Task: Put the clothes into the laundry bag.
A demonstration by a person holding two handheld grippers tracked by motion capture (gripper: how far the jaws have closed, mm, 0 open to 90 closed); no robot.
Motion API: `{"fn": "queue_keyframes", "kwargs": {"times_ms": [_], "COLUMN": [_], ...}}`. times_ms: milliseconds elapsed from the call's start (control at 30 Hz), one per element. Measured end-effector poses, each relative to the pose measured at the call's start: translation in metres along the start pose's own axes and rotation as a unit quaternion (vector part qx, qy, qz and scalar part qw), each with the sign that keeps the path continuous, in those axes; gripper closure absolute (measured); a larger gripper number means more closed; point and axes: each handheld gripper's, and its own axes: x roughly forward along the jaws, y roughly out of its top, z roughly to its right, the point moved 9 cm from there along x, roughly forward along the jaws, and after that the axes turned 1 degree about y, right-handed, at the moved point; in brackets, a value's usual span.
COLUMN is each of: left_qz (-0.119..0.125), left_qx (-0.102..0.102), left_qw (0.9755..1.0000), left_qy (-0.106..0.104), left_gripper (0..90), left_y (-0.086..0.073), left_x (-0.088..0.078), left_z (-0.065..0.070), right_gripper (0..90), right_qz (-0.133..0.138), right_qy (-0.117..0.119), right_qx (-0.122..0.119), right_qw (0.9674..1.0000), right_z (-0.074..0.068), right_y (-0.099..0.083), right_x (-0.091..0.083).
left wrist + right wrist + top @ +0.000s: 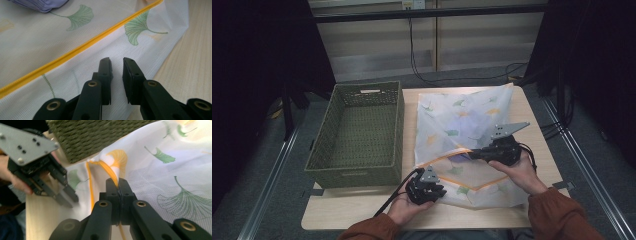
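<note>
High view puts the mesh laundry bag (462, 145), white w/ ginkgo leaves and a yellow zipper (472, 187), flat on the right half of the tabletop (362, 212), its near edge close to the table's front edge, its left edge beside the green woven basket (357, 135) at the left. We judge the step is working the zipper. The right gripper (473, 154) pinches the zip end, jaws pressed together on fabric and yellow tape, lifting it into a small peak. The left gripper (430, 192) sits at the bag's front-left corner, jaws a narrow gap apart, tips resting on the mesh, nothing clamped between them. To do it well, we think the left should pin or grab mesh just beside the zipper (75, 53) so the right pulls along the track, not upward; otherwise the bag prob. bunches.
</note>
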Motion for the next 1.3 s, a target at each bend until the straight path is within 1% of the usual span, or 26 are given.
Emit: {"fn": "queue_keyframes", "kwargs": {"times_ms": [67, 200, 233, 333, 367, 400, 467, 567, 633, 667, 733, 767, 800, 833, 867, 933, 967, 1000, 1033, 1067, 1133, 1167, 1200, 1233, 1267, 1300], "left_qz": [0.005, 0.005, 0.001, 0.004, 0.001, 0.004, 0.009, 0.003, 0.004, 0.001, -0.003, 0.006, 0.005, -0.002, 0.003, -0.001, 0.004, 0.001, 0.008, -0.001, 0.003, -0.001, 0.005, -0.003, -0.003, -0.005], "left_qx": [-0.006, -0.004, 0.004, -0.004, -0.003, -0.001, -0.005, -0.006, -0.002, 0.005, 0.004, 0.001, -0.006, -0.001, -0.008, 0.006, 0.004, 0.003, -0.002, 0.006, 0.005, 0.000, 0.006, 0.011, 0.010, 0.011], "left_qw": [1.0000, 1.0000, 0.9999, 0.9999, 1.0000, 1.0000, 0.9999, 1.0000, 1.0000, 0.9999, 1.0000, 1.0000, 1.0000, 1.0000, 1.0000, 1.0000, 0.9999, 0.9999, 0.9999, 1.0000, 1.0000, 1.0000, 0.9999, 0.9998, 0.9998, 0.9998], "left_qy": [0.001, 0.005, 0.010, 0.012, 0.008, 0.007, 0.006, 0.002, 0.006, 0.009, 0.007, 0.003, 0.002, 0.000, -0.001, 0.003, 0.009, 0.011, 0.009, 0.003, 0.004, 0.010, 0.014, 0.017, 0.017, 0.014], "left_gripper": [77.1, 77.1, 77.0, 77.1, 77.1, 77.1, 77.0, 76.9, 76.8, 76.8, 76.8, 76.8, 76.8, 76.8, 76.8, 76.8, 76.9, 76.9, 76.9, 76.9, 77.2, 77.2, 77.2, 77.1, 77.1, 77.1], "left_y": [0.001, 0.001, 0.001, 0.001, 0.001, 0.001, 0.001, 0.001, 0.001, 0.001, 0.000, 0.001, 0.001, 0.000, 0.001, 0.001, 0.001, 0.001, 0.002, 0.001, 0.001, 0.001, 0.003, 0.003, 0.004, 0.004], "left_x": [0.001, 0.002, 0.001, 0.002, 0.002, 0.002, 0.002, 0.001, 0.001, 0.001, 0.001, 0.002, 0.002, 0.001, 0.001, 0.001, 0.002, 0.002, 0.003, 0.001, 0.002, 0.002, 0.003, 0.003, 0.004, 0.005], "left_z": [0.001, 0.000, 0.001, 0.001, 0.000, 0.000, 0.000, -0.001, 0.000, 0.000, 0.000, 0.000, 0.000, -0.001, -0.001, -0.001, 0.001, 0.001, 0.001, 0.000, 0.000, 0.000, 0.000, 0.000, 0.000, -0.001], "right_gripper": [89.6, 89.5, 88.9, 88.9, 88.8, 88.3, 86.9, 84.1, 81.9, 80.7, 80.9, 82.1, 83.7, 85.0, 85.0, 85.2, 86.7, 87.9, 88.4, 88.9, 89.0, 89.0, 86.8, 86.5, 86.9, 87.0], "right_qz": [-0.006, -0.013, -0.021, -0.029, -0.035, -0.048, -0.059, -0.075, -0.082, -0.085, -0.098, -0.099, -0.103, -0.111, -0.115, -0.133, -0.135, -0.140, -0.142, -0.146, -0.149, -0.150, -0.155, -0.164, -0.174, -0.176], "right_qy": [0.000, 0.008, 0.008, 0.011, 0.011, 0.012, 0.010, -0.001, 0.008, 0.016, 0.015, 0.020, 0.022, 0.016, 0.016, 0.017, 0.018, 0.020, 0.017, 0.017, 0.018, 0.019, 0.019, 0.013, 0.008, 0.007], "right_qx": [-0.004, -0.003, -0.002, 0.001, 0.000, 0.002, 0.003, -0.004, 0.003, 0.010, 0.013, 0.015, 0.016, 0.012, 0.011, 0.005, 0.004, 0.000, 0.000, 0.001, 0.004, 0.007, 0.011, 0.010, 0.015, 0.011], "right_qw": [1.0000, 0.9999, 0.9997, 0.9995, 0.9993, 0.9988, 0.9982, 0.9972, 0.9966, 0.9962, 0.9950, 0.9947, 0.9943, 0.9936, 0.9931, 0.9909, 0.9906, 0.9900, 0.9898, 0.9891, 0.9887, 0.9884, 0.9877, 0.9863, 0.9846, 0.9843], "right_z": [-0.003, -0.007, -0.008, -0.009, -0.009, -0.009, -0.008, -0.006, -0.006, -0.007, -0.006, -0.007, -0.008, -0.008, -0.008, -0.008, -0.009, -0.009, -0.009, -0.008, -0.008, -0.007, -0.005, -0.003, -0.003, -0.001], "right_y": [-0.003, -0.011, -0.018, -0.025, -0.028, -0.038, -0.044, -0.050, -0.054, -0.057, -0.063, -0.065, -0.067, -0.070, -0.072, -0.075, -0.076, -0.077, -0.079, -0.081, -0.082, -0.083, -0.087, -0.090, -0.093, -0.093], "right_x": [0.001, 0.003, 0.006, 0.008, 0.009, 0.011, 0.012, 0.013, 0.014, 0.016, 0.018, 0.020, 0.021, 0.022, 0.024, 0.024, 0.024, 0.024, 0.025, 0.025, 0.025, 0.026, 0.028, 0.029, 0.029, 0.028]}}
